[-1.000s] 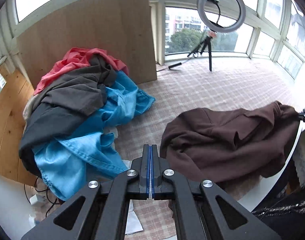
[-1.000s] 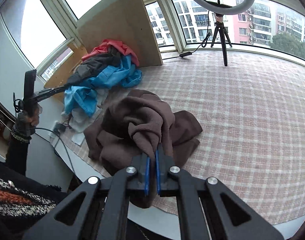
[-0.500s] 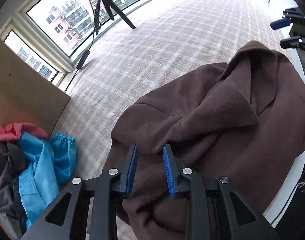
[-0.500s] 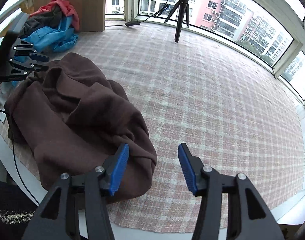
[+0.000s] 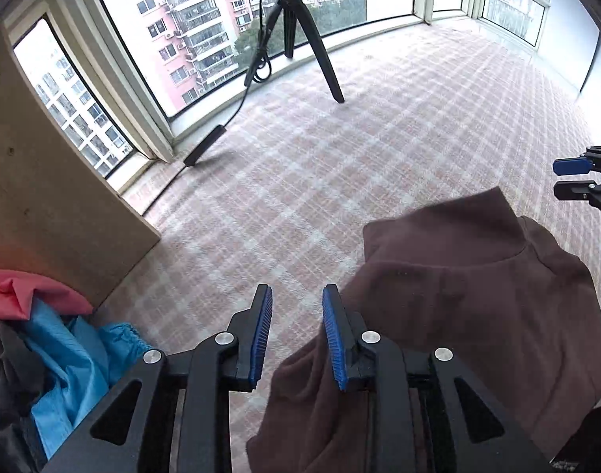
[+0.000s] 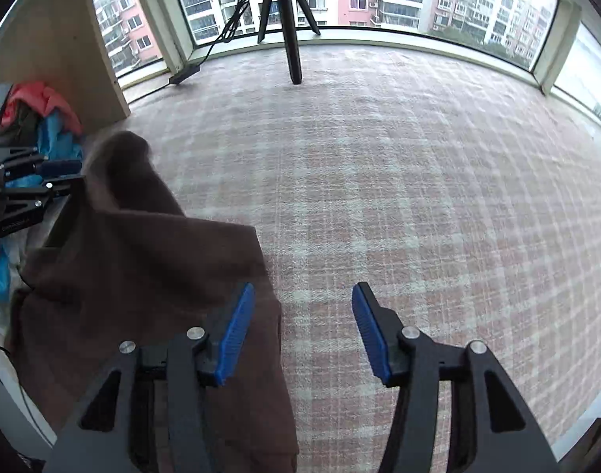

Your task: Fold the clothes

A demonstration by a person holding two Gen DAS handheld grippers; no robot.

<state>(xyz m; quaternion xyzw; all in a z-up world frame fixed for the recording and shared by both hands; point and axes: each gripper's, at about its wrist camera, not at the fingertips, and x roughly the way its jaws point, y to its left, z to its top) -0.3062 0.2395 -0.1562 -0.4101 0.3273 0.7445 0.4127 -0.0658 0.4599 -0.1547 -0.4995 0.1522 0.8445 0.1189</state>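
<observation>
we have one brown garment [image 5: 450,315] to fold, lying crumpled on the plaid cloth [image 5: 379,149] at the near edge of the table, between our two grippers. it looks like a thick, soft knit or fleece: limp, no stiffness, likely light to middling in weight, and not slippery. it should drape and drag along the cloth rather than slide, and nothing about it looks fragile. in the left wrist view a raised band near the top reads as a collar or hem, though we cannot tell which part of the garment it is.

our left gripper [image 5: 296,331] is open with nothing between its blue pads; the brown fabric lies just beside and under its right finger. our right gripper [image 6: 304,331] is open wider, also empty, with the garment's edge under its left finger and bare cloth in the gap. we judge the best hold is on two outer corners or the edge seam, one per gripper, to lift and spread it flat first.

the cloth-covered surface is wide and mostly free beyond the garment. a tripod [image 6: 288,19] stands by the windows, a wooden board [image 5: 36,205] leans at left, and a pile [image 5: 52,339] of blue, pink and dark clothes sits beside it.
</observation>
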